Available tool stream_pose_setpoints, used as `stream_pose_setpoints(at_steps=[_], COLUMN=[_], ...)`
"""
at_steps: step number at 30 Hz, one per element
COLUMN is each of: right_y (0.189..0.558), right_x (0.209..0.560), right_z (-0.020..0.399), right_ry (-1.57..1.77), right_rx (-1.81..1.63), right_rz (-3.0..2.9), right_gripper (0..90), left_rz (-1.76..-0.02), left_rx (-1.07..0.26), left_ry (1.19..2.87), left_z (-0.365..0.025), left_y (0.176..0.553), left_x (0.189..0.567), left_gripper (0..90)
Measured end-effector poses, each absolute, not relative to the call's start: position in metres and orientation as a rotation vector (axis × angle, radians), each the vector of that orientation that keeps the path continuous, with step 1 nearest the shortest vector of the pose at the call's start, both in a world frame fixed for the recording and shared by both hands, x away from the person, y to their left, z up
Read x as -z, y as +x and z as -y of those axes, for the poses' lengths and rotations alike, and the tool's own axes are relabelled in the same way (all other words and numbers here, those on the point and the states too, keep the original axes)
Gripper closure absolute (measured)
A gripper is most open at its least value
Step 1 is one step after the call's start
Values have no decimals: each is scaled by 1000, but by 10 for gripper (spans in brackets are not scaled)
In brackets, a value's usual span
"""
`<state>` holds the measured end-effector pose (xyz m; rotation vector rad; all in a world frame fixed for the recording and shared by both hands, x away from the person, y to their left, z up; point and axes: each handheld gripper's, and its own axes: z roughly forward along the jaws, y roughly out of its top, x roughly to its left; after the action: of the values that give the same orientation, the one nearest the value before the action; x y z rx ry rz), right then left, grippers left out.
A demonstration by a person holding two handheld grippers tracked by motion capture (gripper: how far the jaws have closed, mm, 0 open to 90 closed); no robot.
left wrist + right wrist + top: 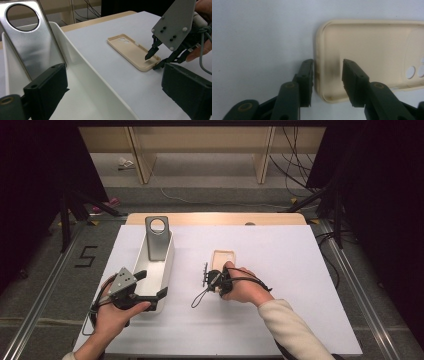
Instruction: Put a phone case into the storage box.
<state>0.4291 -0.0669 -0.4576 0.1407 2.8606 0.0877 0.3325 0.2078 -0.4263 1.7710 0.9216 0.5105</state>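
A beige phone case (223, 257) (132, 51) (372, 50) lies hollow side up on the white table top. My right gripper (216, 271) (152, 62) (328, 65) points down at the case's near end. One jaw stands just outside the end wall and the other inside the hollow, with a gap left to the wall. My left gripper (151, 284) (112, 75) stands wide open at the near right corner of a white tray (170, 255) (82, 67), one jaw inside and one outside, neither touching its wall.
A shiny metal stand (157, 237) (27, 40) with a round hole leans in the tray's far end. The table's wooden edge (215, 218) runs along the back. Cables lie on the floor beyond, and a taped mark (86, 256) sits on the floor at left.
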Motion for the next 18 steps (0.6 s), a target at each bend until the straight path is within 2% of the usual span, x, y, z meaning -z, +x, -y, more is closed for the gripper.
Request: stream_pose_setpoints(at_steps=[10, 18], right_y=[426, 426], right_x=[458, 458], right_z=[66, 66], right_ry=[126, 130], right_rx=[-69, -90], right_rz=[-2899, -2900], right_gripper=[774, 814], left_rz=[-922, -921], left_rx=[-511, -514], left_ry=[1767, 1770], left_z=[-208, -208], left_y=[332, 332], left_x=[426, 426], left_gripper=[67, 71])
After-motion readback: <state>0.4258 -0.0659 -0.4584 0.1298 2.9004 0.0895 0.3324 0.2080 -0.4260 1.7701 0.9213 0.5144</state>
